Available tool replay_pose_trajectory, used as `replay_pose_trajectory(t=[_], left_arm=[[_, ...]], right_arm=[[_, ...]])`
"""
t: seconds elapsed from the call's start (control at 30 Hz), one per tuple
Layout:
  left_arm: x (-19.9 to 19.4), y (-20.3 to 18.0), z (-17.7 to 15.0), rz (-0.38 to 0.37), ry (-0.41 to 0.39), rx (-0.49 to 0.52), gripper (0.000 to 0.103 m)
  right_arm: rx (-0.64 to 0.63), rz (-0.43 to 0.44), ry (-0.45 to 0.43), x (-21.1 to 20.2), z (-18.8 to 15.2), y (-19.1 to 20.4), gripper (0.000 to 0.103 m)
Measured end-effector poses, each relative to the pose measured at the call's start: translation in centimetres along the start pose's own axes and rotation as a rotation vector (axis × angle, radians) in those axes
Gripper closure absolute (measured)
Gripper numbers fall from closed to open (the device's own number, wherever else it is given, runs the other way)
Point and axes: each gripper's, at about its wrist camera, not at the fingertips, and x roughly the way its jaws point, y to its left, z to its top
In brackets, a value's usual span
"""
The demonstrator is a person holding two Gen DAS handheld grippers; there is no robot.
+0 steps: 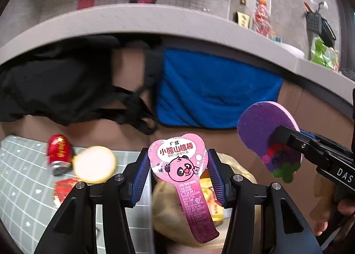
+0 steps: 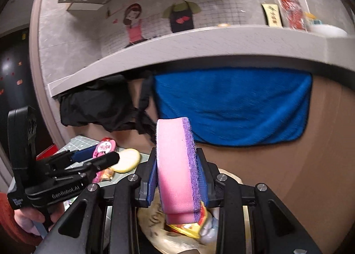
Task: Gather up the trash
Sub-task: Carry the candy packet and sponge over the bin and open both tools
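Over at nine o'clock in the left wrist view: crushed red can (image 1: 59, 153) lying on the gridded mat (image 1: 20, 176), pale round lid (image 1: 95, 164) touching it at its three o'clock, red wrapper (image 1: 64, 188) just below. All three unclaimed, so plenty left to gather.

Dead centre now: left tongs (image 1: 178, 172) clamped on the pink candy wrapper (image 1: 179, 165), panda face up, long tail hanging toward six o'clock. Directly underneath, a pale trash bag (image 1: 235, 165) with yellow packaging (image 1: 210, 200) already inside. Looks like part of the job banked, this piece poised for the drop.

Swinging to three o'clock: right tongs (image 1: 280, 136) pinching the purple sponge (image 1: 266, 134), held high, just beside the pink wrapper but apart from it. Same story from the right wrist view: right tongs (image 2: 178, 172) closed on the sponge (image 2: 177, 169), pink foam to the left, purple scrub layer to the right, bag mouth (image 2: 155, 218) below at six o'clock.

Room to move: both tools crowd the bag opening, so dropping one at a time seems wise. Counter (image 1: 133, 21) edge overhanging at twelve o'clock, blue towel (image 1: 213, 89) and black cloth (image 1: 66, 85) draped beneath it, well apart from the tongs. Open brown floor (image 2: 310, 165) toward three o'clock, free for backing off.
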Motion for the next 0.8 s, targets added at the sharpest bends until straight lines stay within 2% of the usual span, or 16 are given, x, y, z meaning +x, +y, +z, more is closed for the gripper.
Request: replay_pose_trajectory(t=[0.2,0.27,0.37,0.4,0.47,0.57,0.8], left_arm=[[3.6,-1.1,-0.2,-0.072,0.064,-0.013,0.051],[5.1,-0.9,-0.2,-0.155,0.092,-0.037,0.048],[8.4,0.5,-0.6,-0.26,0.24,-0.115,0.035],[9.0,1.0,-0.8,-0.27,0.261,-0.142,0.034],[9.5,1.9,-1.1,-0.249,0.279,-0.164,0.034],[8.6,3.3,-0.9,-0.182,0.26,-0.152,0.034],[3.9,8.7,-0.8,-0.017,0.203,-0.147,0.034]], right_arm=[[0.038,-0.038,0.037,1.6,-1.0,-2.7,0.073],[0.057,-0.041,0.05,2.3,-1.4,-3.5,0.072],[0.096,-0.026,0.079,3.9,-2.1,-5.3,0.068],[0.114,-0.032,0.099,4.5,-2.3,-5.7,0.067],[0.156,-0.028,0.125,5.2,-3.2,-6.7,0.066],[0.164,-0.041,0.147,5.6,-4.4,-7.1,0.066],[0.141,-0.024,0.165,6.0,-4.6,-5.3,0.066]])
